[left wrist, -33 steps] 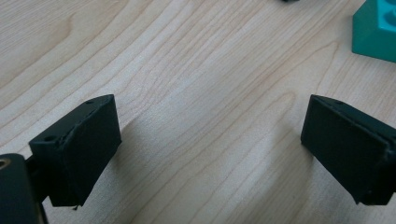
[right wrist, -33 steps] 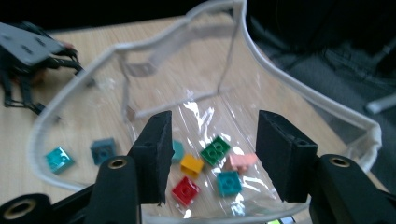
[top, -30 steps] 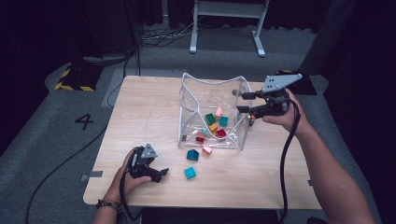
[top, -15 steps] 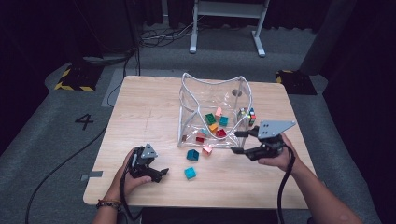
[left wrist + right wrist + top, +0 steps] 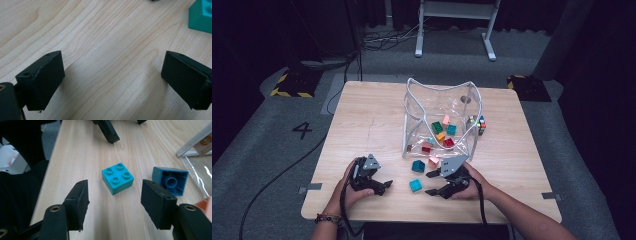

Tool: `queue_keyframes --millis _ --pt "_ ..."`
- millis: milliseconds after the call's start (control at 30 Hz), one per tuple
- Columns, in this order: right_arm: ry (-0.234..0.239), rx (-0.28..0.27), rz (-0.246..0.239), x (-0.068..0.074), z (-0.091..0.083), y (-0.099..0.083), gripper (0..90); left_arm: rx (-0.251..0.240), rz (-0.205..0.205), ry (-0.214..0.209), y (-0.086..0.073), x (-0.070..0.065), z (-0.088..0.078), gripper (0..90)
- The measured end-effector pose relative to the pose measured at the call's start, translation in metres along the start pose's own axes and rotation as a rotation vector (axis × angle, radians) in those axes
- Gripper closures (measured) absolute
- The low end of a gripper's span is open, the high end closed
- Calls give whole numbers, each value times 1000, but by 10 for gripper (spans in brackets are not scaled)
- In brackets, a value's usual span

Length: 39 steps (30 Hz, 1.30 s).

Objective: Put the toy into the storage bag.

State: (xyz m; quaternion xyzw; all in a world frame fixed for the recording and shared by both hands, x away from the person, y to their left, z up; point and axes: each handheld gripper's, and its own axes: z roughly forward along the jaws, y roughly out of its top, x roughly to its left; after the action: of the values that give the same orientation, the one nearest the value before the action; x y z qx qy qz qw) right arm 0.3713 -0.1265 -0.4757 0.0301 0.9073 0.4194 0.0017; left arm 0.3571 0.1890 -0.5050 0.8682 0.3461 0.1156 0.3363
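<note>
Grey floor at left bears a "4" [image 5: 302, 130]; your right gripper [image 5: 435, 183], jaws just widening, empty, faces the turquoise brick [image 5: 117, 178]; left gripper [image 5: 385, 185] spread, clear bag [image 5: 439, 107] contents indistinct.

right gripper [image 5: 433, 183] sits low near the table's front edge, jaws apart and just been opening, nothing between them. left gripper [image 5: 384, 185] rests low with jaws wide.

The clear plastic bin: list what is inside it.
Inside the clear plastic bin lie loose toy bricks: green, orange, teal, pink and red. Glare and the crumpled walls blur the rest, so no full count.
</note>
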Motion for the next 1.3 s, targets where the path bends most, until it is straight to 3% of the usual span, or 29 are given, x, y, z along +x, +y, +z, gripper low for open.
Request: queue_keyframes --millis 33,100,133,233,267,333,433,467,567,633,733,767,800,833,967,1067,1133,1233,1300 --pt "3 -11 -29 -3 6 0 400 0 0 0 0 0 0 50" --pt "11 -20 -25 -5 14 1 399 0 0 0 0 0 0 50" --pt "12 -25 -69 -8 19 2 396 0 0 0 0 0 0 50" --pt "19 -28 -73 -8 30 3 389 0 0 0 0 0 0 50" --pt "14 -7 -28 -6 32 2 387 0 0 0 0 0 0 50" --pt "15 1 -11 -7 38 2 374 0 0 0 0 0 0 50" --pt "20 17 -51 -9 46 2 368 0 0 0 0 0 0 50" --pt "23 14 -25 -8 48 3 366 0 1 1 0 0 0 50" --pt "18 10 -45 -11 52 5 366 0 0 1 0 0 0 50" --pt "9 5 -23 -10 53 6 418 0 0 0 0 0 0 50" --pt "14 -8 -41 -12 51 5 517 0 0 1 0 0 0 50" --pt "17 -8 -30 -11 50 5 537 0 0 1 0 0 0 50" --pt "22 -2 -52 -13 48 4 591 0 0 1 0 0 0 50" --pt "26 3 -19 -11 46 3 592 0 0 0 0 0 0 50" --pt "37 -17 -3 -12 36 -4 593 0 0 0 0 0 0 50" --pt "23 -39 49 -11 21 -8 594 0 0 0 0 0 0 50" --pt "2 -48 59 -10 8 -10 593 0 1 1 0 0 0 50" --pt "-23 -87 15 -11 -13 -15 593 -1 -1 1 0 0 0 50" --pt "-42 -91 15 -10 -25 -18 593 -1 -1 0 0 0 0 50"
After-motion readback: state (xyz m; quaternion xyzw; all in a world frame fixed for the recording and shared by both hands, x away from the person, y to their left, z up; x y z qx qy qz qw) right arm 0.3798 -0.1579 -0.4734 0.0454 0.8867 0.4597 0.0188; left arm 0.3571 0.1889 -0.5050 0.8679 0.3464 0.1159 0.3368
